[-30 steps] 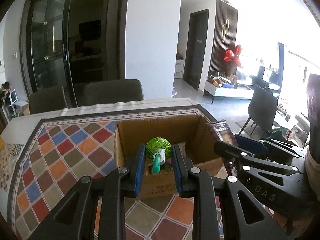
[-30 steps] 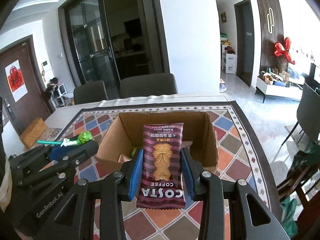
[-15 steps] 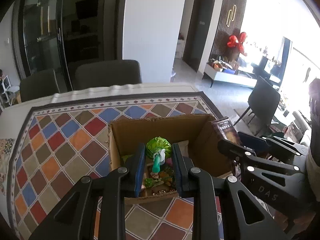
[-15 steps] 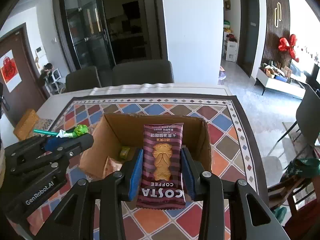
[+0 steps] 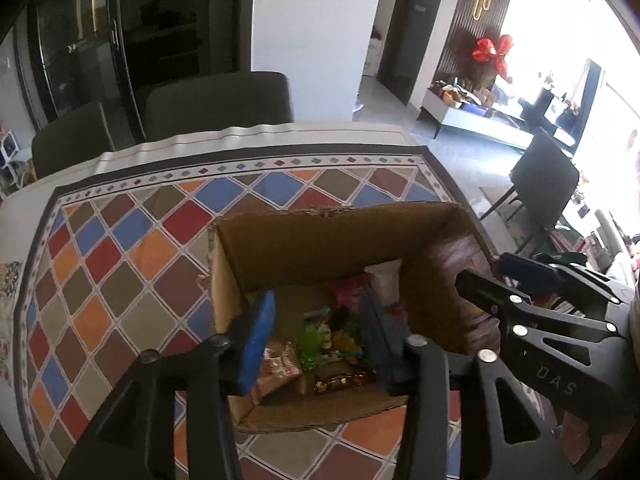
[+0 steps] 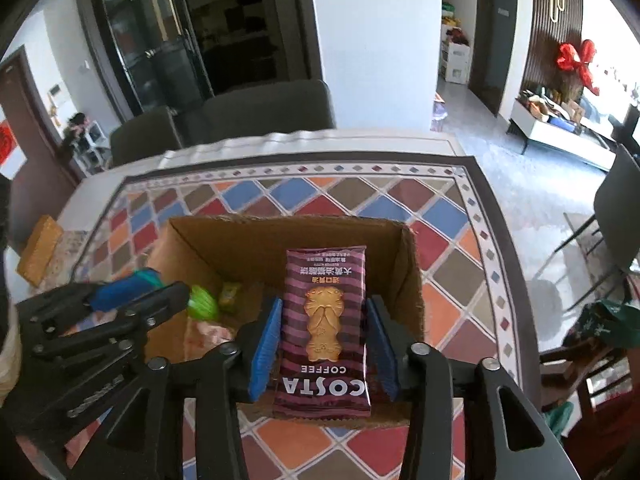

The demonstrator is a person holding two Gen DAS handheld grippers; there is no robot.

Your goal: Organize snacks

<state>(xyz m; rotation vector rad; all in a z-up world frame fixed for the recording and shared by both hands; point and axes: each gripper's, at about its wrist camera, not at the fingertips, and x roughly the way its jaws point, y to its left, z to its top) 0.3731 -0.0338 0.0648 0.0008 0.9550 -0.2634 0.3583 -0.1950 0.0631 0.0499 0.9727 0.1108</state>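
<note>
An open cardboard box (image 5: 320, 212) stands on the patterned tablecloth, with several wrapped snacks on its floor. My left gripper (image 5: 316, 304) hangs over the box's near left part. Its jaws are opening and nothing is between them. The green lollipop (image 5: 310, 340) is a blur below them among the snacks. In the right wrist view the lollipop (image 6: 204, 302) lies just past the left gripper (image 6: 164, 282). My right gripper (image 6: 325, 304) is over the same box (image 6: 280, 236). Its jaws are opening, a thin gap showing on each side of the maroon Costa Coffee biscuit packet (image 6: 326, 280) between them.
The colourful diamond tablecloth (image 5: 120, 264) covers the table around the box. Two dark chairs (image 5: 216, 96) stand at the far edge, another (image 6: 616, 216) off to the right. A tan block (image 6: 38, 248) lies at the table's left end.
Both grippers moved forward over the box and tilted down. The left jaws spread and let the lollipop drop. The right jaws widened off the packet's sides.
</note>
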